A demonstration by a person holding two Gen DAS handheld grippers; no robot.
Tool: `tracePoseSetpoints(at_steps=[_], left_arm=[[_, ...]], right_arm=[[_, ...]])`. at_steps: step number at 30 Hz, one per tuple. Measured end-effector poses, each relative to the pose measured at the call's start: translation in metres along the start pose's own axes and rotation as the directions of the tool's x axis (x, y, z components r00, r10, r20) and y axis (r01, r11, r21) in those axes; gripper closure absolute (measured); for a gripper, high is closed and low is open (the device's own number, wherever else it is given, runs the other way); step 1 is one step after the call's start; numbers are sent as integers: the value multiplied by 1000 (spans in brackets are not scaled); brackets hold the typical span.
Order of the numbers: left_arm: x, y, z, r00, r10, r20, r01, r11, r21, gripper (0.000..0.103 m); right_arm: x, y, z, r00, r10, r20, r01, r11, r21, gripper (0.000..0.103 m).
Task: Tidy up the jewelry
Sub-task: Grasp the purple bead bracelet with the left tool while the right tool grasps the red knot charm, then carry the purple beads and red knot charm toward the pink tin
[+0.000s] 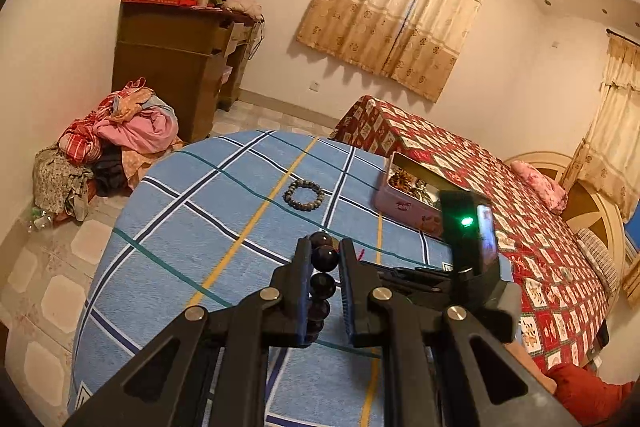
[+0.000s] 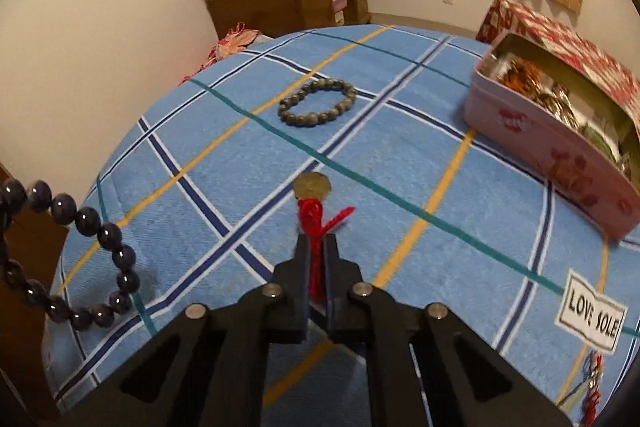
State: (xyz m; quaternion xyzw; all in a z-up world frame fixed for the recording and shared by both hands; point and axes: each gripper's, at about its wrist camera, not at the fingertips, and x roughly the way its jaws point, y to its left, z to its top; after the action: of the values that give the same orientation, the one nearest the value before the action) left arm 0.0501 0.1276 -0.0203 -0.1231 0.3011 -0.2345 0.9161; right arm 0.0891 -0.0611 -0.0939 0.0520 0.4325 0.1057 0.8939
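Left hand-held gripper pinches the dark beads; right hand-held gripper is clamped on a red cord with a coin. Grey bracelet lies on the blanket near the tin.

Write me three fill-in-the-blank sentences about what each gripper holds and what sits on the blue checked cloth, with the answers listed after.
1. The left gripper is shut on a bracelet of dark ____ beads.
2. The right gripper pinches a ____ cord with a coin-like pendant at its end.
3. The grey bead bracelet lies flat on the cloth, ____ the pink tin.

Missing words: purple; red; outside
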Motion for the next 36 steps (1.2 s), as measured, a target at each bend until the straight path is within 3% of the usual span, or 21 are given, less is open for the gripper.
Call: tracePoseSetpoints(at_steps=[5, 9, 22, 36], left_arm=[[-4, -9, 0, 1000, -7, 6, 7, 1000, 12, 90], [-5, -19, -1, 999, -31, 7, 31, 999, 17, 90], [-10, -64, -1, 995, -96, 0, 95, 990, 100, 90], [-6, -99, 10, 990, -140, 6, 137, 977, 162, 90]], right_arm=[[-52, -33, -7, 987, 126, 96, -140, 977, 162, 95], [-101, -54, -15, 972, 146, 186, -186, 957, 221, 95], [-198, -90, -41, 934, 43, 354, -150, 948, 281, 95], [-230, -111, -41, 901, 6, 434, -150, 943, 298, 95]])
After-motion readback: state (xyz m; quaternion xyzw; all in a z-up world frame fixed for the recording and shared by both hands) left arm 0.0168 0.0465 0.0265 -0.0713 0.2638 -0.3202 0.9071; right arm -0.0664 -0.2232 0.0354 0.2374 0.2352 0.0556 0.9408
